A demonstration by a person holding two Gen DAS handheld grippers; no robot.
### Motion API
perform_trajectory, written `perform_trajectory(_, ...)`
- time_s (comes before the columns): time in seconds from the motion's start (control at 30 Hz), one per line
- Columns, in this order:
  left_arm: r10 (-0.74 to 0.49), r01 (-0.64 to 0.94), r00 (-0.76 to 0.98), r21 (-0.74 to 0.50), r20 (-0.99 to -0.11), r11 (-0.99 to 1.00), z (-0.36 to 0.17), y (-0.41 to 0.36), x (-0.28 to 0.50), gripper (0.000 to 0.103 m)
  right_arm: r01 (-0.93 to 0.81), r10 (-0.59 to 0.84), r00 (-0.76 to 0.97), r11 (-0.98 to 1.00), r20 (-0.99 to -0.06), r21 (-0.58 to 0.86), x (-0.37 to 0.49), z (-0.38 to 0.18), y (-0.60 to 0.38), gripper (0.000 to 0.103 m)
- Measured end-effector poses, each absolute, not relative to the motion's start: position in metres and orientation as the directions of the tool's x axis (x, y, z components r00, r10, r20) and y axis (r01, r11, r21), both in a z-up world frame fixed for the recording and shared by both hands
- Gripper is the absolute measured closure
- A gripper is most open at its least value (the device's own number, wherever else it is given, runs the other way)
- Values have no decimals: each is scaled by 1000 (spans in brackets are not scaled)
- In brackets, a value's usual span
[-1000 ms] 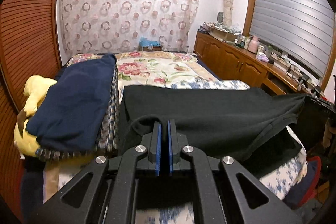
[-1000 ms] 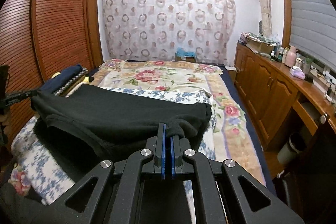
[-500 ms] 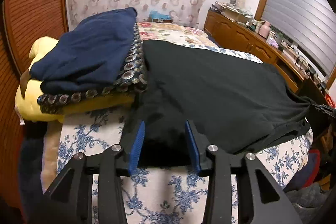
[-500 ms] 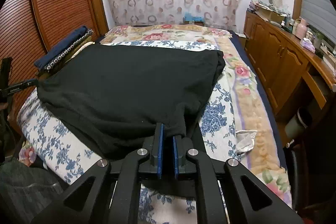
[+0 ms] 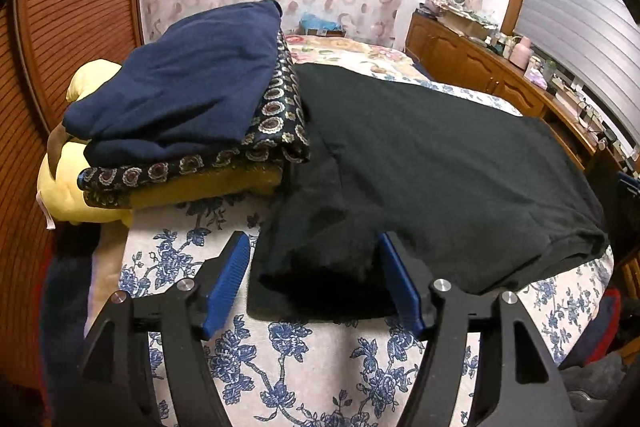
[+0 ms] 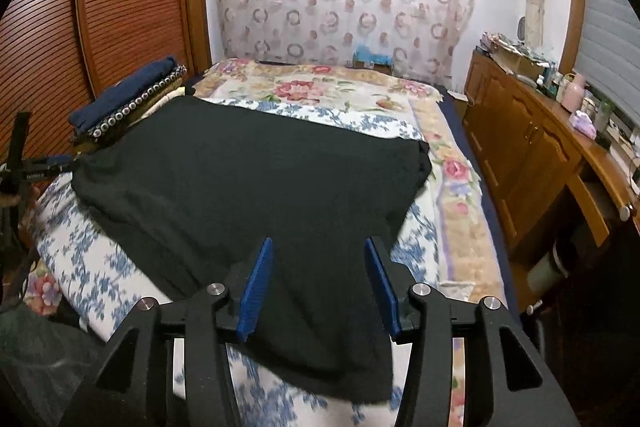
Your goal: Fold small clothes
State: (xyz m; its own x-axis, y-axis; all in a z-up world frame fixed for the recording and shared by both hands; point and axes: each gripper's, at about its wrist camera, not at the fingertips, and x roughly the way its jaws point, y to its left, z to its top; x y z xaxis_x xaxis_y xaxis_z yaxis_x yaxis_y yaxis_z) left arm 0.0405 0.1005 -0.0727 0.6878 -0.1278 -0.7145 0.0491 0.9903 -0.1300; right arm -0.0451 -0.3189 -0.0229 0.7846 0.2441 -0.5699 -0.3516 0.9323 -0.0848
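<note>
Two grippers, both spread wide, nothing held. Left gripper (image 5: 314, 267) straddles a bunched corner of the black garment (image 5: 440, 163); right gripper (image 6: 318, 275) sits over its near edge (image 6: 256, 179). Garment lies flat on the blue-flowered bedspread (image 5: 320, 359). Stack of folded clothes (image 5: 188, 99) touches its left side.

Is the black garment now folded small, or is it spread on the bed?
Spread. The black garment lies flat and wide over the bed, only its near corner bunched.
</note>
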Motion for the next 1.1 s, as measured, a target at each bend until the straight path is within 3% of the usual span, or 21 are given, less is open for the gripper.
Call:
perform_trajectory(0.8,-98,26,644,-106,-758,994,-93,103,54,35,-397,264,699,916,-665,-54,46,-90,-282,53)
perform_trajectory(1.1,-116,26,642,-130,-758,991,-98,104,51,35,-419,255,699,903,-668,-95,42,-94,-267,37)
